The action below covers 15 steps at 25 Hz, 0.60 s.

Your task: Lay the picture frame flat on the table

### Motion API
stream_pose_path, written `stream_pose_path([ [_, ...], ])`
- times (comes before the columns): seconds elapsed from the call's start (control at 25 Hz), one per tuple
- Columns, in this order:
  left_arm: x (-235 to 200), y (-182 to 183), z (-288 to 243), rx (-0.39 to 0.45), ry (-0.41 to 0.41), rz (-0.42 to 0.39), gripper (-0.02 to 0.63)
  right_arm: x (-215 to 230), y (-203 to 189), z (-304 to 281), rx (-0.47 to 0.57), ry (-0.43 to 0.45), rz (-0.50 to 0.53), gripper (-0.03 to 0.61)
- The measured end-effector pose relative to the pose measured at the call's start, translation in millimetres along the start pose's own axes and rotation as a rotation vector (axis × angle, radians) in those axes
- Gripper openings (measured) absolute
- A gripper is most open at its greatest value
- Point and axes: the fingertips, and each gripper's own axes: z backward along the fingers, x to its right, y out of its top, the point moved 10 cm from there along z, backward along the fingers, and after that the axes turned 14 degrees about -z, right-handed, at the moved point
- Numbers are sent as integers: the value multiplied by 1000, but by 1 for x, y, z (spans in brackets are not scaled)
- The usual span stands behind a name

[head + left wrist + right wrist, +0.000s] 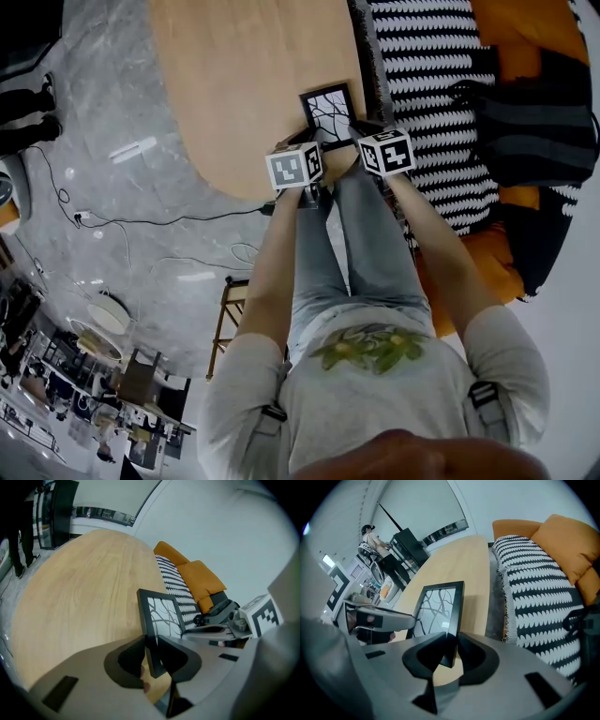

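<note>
I have both grippers clenched on the black picture frame [328, 105]. My left gripper [150, 654] pinches its left rail near the lower corner, and my right gripper [449, 649] pinches the right rail. The frame shows a print of bare branches and leans tilted over the wooden tabletop [225, 84], near the edge beside the black-and-white patterned throw [539, 597]. I cannot tell whether its base touches the wood.

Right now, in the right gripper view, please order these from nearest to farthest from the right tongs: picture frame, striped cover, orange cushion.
1. picture frame: centre, clamped in the right tongs.
2. striped cover: to the right, beside the table.
3. orange cushion: upper right, beyond the cover.
</note>
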Motion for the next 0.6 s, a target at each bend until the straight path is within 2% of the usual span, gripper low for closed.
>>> stream_pose_path([
  [0.4, -8, 7, -20, -31, -1, -40, 94, 9, 3, -17, 0, -26, -16, 87],
  [0.6, -13, 10, -27, -48, -2, -23, 92, 12, 7, -25, -11, -39, -22, 87],
])
